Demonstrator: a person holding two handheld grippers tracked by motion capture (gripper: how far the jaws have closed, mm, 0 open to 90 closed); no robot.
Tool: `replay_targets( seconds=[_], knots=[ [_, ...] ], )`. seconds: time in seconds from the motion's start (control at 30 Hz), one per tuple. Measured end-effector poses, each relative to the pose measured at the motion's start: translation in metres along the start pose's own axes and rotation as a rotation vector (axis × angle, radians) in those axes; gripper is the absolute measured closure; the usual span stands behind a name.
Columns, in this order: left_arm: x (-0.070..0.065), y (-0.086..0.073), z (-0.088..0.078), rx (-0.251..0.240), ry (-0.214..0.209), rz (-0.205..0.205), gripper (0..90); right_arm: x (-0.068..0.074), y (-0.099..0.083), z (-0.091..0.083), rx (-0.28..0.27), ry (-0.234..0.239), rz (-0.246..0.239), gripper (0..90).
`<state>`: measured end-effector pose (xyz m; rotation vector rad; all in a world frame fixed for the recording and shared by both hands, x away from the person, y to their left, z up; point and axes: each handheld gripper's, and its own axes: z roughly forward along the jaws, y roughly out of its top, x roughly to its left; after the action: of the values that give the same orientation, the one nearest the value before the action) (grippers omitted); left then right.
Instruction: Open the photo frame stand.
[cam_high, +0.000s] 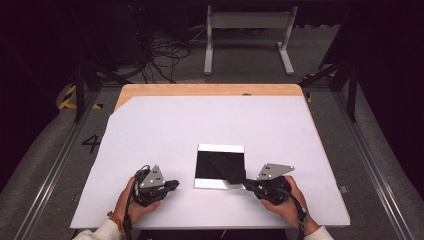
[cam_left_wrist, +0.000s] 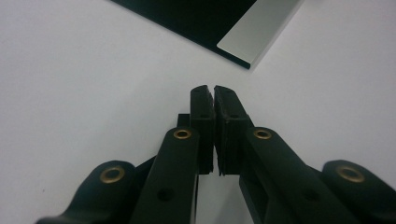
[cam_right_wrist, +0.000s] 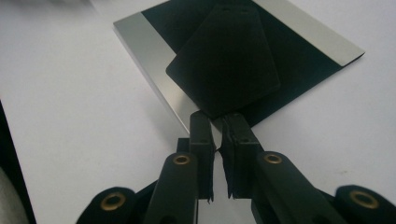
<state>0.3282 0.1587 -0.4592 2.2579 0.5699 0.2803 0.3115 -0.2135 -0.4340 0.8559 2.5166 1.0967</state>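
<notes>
black jaws of the left gripper (cam_left_wrist: 214, 100) sit right up close in its own view, pressed together with nothing between them, resting over the white table (cam_left_wrist: 70, 93) just short of the corner of the flat tray (cam_left_wrist: 254, 35). the right gripper (cam_right_wrist: 215, 122) has its jaws pinched tight on the near corner of a thin black card (cam_right_wrist: 224, 65), which lies partly on the tray (cam_right_wrist: 154, 65) and pokes out over its near edge. from above, the tray (cam_high: 220, 148) sits near the middle of the table (cam_high: 150, 130), a bit toward the person, with the card (cam_high: 229, 167) slanted across its near right part, the left gripper (cam_high: 170, 186) off to its left and the right gripper (cam_high: 248, 184) at its near right corner. what could go wrong: the hold is only on a tiny bit of one corner, so the card could slip out or swing if the hand moves fast. the card might also bend, since it looks very thin. the tray could slide on the smooth table if the card drags on it, because the left gripper is not holding it down. the card looks flat, dark and dull, with round corners and two small holes near its far end. the tray is black in the middle with shiny silver strips on two sides.
</notes>
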Motion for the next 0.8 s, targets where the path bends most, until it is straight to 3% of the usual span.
replay_targets(
  seconds=[0.3,0.8],
  knots=[
    [-0.001,0.013,0.021,0.039,-0.014,0.021,87.6,0.001,0.005,-0.004,-0.051,-0.014,0.002,83.8],
    [-0.002,0.021,0.034,0.019,-0.064,0.013,89.9,0.002,0.012,-0.006,-0.113,-0.038,-0.003,85.3]
  ],
)
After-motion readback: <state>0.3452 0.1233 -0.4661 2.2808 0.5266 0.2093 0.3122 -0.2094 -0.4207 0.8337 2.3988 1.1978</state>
